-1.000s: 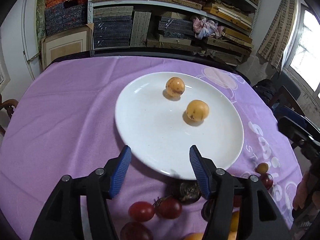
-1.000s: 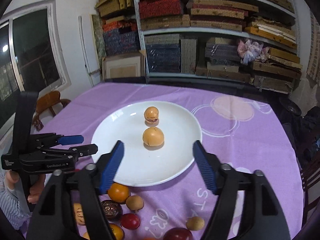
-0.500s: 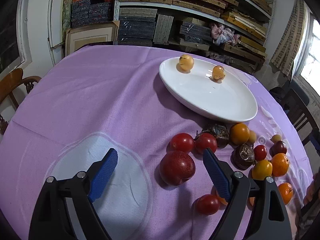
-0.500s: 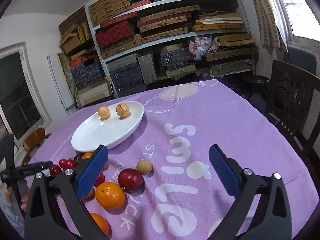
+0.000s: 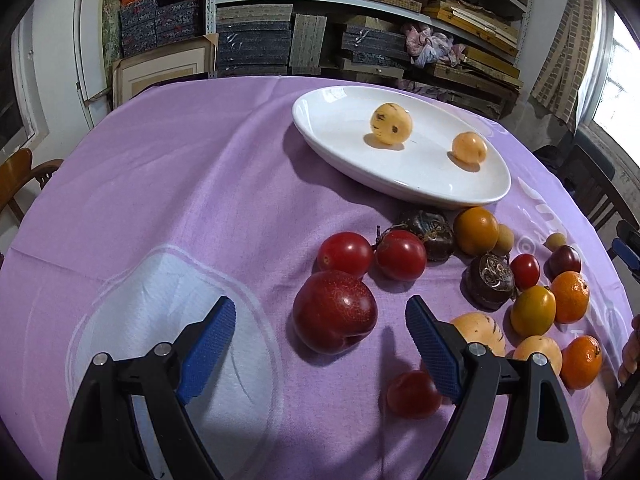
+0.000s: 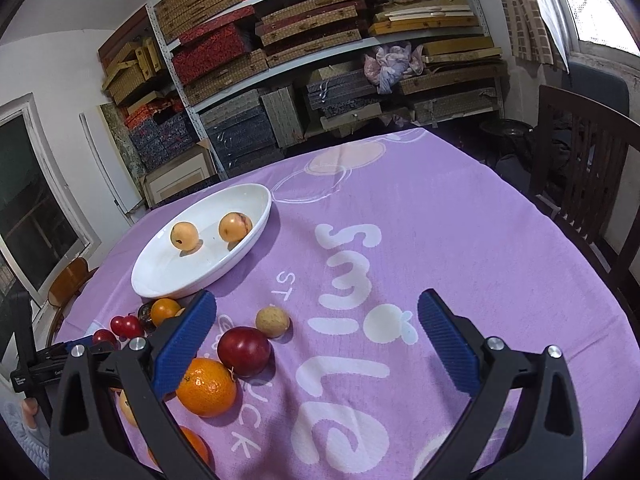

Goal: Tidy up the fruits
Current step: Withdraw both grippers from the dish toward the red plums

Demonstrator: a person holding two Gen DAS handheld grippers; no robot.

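The purple cloth (image 6: 440, 216) on the bench reads "smile" in white letters. The white plate (image 5: 408, 188) holds two yellow fruits (image 5: 391, 124); the other fruits (image 5: 334, 312) lie loose beside it. Left tongs (image 5: 320, 320) and right tongs (image 6: 316, 316) both gape, holding nothing.

home storeroom/dining rm | shelves (image 6: 320, 48) w/ stacked boxes | clothed table (image 6: 440, 220) | wood chair (image 6: 580, 168)

The right claw (image 6: 318, 334) hung agape above the tabletop (image 6: 460, 240) (purple-clothed), with the white plate (image 6: 160, 280) beyond.
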